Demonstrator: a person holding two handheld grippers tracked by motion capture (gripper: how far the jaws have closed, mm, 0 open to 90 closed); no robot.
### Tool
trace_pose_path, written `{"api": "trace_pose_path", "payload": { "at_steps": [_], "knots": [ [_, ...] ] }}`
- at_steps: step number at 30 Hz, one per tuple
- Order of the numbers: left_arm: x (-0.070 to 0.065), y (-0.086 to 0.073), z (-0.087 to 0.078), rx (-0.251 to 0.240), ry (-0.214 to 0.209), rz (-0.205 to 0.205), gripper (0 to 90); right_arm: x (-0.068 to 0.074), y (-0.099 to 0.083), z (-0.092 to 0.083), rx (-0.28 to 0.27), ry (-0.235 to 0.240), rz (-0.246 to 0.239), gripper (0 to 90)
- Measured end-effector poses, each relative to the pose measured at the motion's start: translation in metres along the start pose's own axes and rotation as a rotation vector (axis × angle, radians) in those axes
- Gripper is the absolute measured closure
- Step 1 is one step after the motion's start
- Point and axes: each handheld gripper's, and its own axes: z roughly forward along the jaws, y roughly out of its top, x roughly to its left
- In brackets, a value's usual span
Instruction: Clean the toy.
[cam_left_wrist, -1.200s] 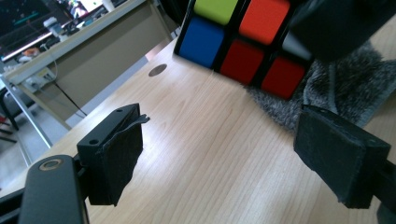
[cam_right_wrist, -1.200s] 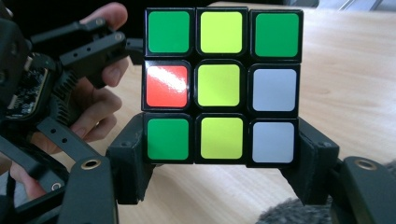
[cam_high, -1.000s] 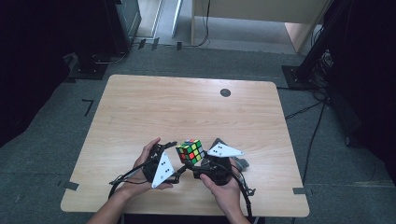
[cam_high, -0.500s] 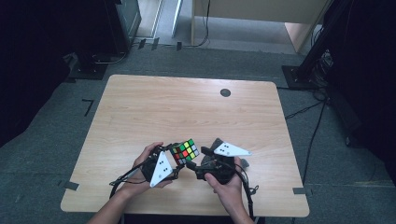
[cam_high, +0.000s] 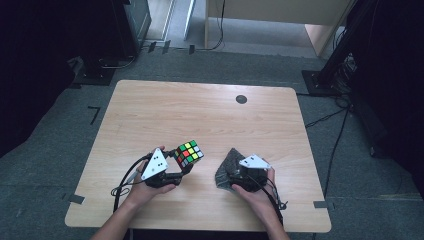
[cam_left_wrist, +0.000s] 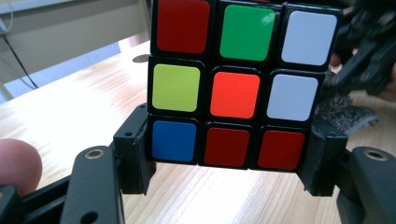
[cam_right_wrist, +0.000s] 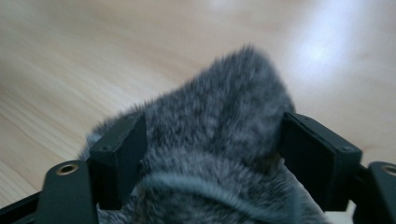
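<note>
Cube-and-cloth work, seen from the high view: the left gripper (cam_high: 175, 167) holds a scrambled puzzle cube (cam_high: 189, 153) lifted off the wooden table (cam_high: 200, 115), near the front edge and left of centre. A second ago the cube sat lower, between both grippers; now the two hands have parted and the cube belongs to the left alone. The right gripper (cam_high: 231, 175) has dropped onto a grey fuzzy cloth (cam_high: 226, 167) lying on the table just to the right of the cube, and its jaws have just been closing a little with the cloth between them. That suggests the cube is steadied for a wipe and the cloth is about to be picked up. No container stands on the table; a small dark round mark (cam_high: 241, 99) sits far back, well apart from the work.

From the left gripper view, the left gripper (cam_left_wrist: 233, 158) is clamped on the cube (cam_left_wrist: 236, 93), its pads pressed against the bottom row on either side, red, green, white, yellow, orange and blue stickers facing the camera.

From the right gripper view, the right gripper (cam_right_wrist: 212, 149) stands fairly wide with the cloth (cam_right_wrist: 215, 140) bunched between the jaws; the pile brushes both pads, yet I cannot tell whether they pinch it firmly.
</note>
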Motion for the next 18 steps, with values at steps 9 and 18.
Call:
{"api": "trace_pose_path", "payload": {
  "at_steps": [9,18],
  "knots": [
    [0.001,0.0,-0.002,-0.006,-0.025,-0.03,33.6,-0.013,-0.006,0.015,0.105,0.083,0.108,40.9],
    [-0.005,-0.001,0.005,0.044,-0.062,0.005,33.6,-0.015,0.009,-0.02,-0.136,0.262,0.153,70.0]
  ]
}}
